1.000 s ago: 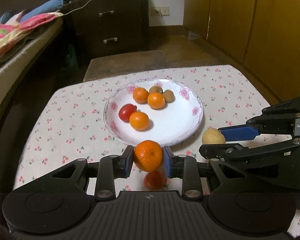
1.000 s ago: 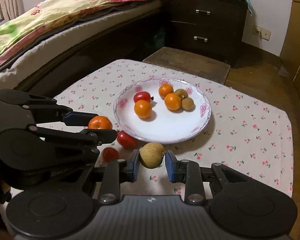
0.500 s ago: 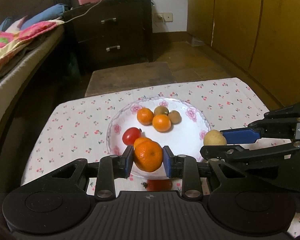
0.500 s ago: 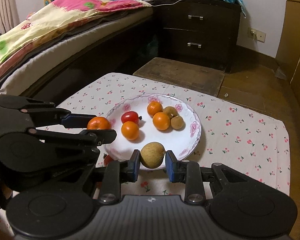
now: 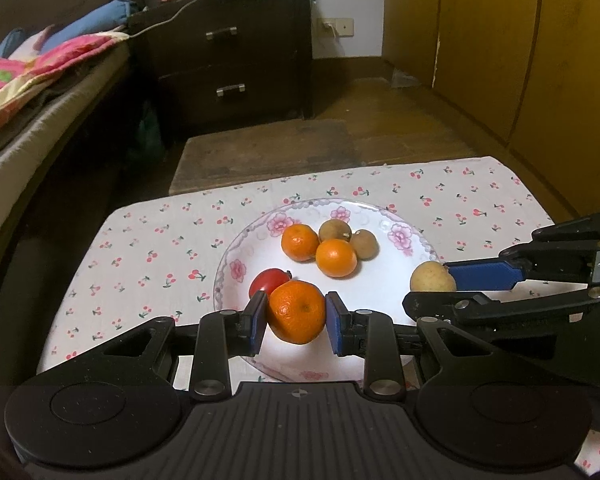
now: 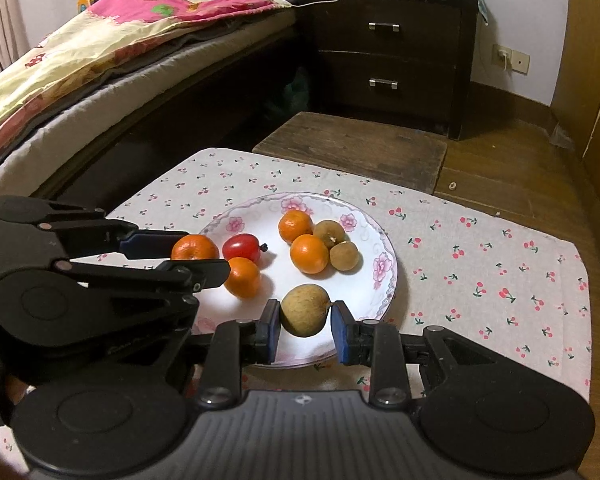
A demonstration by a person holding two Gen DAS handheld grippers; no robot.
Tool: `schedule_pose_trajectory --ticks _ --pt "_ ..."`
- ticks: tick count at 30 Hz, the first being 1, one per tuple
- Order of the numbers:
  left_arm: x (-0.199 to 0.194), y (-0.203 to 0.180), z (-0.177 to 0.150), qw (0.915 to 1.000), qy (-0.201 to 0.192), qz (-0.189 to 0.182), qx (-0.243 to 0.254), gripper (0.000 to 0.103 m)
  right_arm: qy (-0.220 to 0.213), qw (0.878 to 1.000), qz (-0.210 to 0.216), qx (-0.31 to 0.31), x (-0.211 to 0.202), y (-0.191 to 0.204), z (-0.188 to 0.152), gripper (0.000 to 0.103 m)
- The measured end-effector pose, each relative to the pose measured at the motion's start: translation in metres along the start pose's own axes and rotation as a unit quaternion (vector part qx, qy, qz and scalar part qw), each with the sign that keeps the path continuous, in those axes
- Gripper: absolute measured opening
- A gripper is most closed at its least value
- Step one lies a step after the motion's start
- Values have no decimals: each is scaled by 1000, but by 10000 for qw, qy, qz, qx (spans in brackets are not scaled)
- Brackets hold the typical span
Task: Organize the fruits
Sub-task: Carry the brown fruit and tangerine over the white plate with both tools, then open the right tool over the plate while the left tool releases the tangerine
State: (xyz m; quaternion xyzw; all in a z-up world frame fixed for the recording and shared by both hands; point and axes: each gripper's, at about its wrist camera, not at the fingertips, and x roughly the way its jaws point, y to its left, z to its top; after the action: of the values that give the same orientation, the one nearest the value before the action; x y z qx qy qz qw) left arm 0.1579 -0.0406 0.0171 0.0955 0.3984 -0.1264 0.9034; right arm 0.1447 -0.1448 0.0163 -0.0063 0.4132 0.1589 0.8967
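the left gripper (image 5: 296, 317) is clamped on a round orange mandarin (image 5: 297, 311) above the flowered white plate (image 5: 396, 236) at 7 o'clock. the right gripper (image 6: 305, 322), jaws barely touching, holds a tan round fruit (image 6: 304, 309) at 5 o'clock. released high, either may roll into the red tomato (image 6: 241, 245) or off the rim.

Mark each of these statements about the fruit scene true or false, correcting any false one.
1. The left gripper is shut on a round orange mandarin. True.
2. The right gripper is empty. False: it holds a round tan-brown fruit.
3. The white floral-rimmed plate holds a red tomato. True.
4. The plate sits on bare wood. False: it rests on a cherry-print cloth.
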Motion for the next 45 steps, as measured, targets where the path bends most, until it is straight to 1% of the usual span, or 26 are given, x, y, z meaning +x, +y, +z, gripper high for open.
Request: schedule_pose_trajectory --ticks 14,20,26,29,35,45 --pt "16 3 1 9999 130 70 -72 38 73 10000 0 14 17 -5 1 30" --pt "18 5 1 9998 157 89 -132 38 81 9998 90 130 21 -8 1 31" --pt "17 6 2 9997 152 114 -181 41 63 9998 90 170 21 -8 2 31" --pt "17 6 2 9996 139 139 -203 45 48 9998 90 184 21 -9 2 31" --pt "14 8 2 9996 109 131 -226 46 14 9997 74 227 20 -11 2 31" --pt "10 8 4 9996 36 105 -253 51 1 9996 45 290 16 -10 1 31"
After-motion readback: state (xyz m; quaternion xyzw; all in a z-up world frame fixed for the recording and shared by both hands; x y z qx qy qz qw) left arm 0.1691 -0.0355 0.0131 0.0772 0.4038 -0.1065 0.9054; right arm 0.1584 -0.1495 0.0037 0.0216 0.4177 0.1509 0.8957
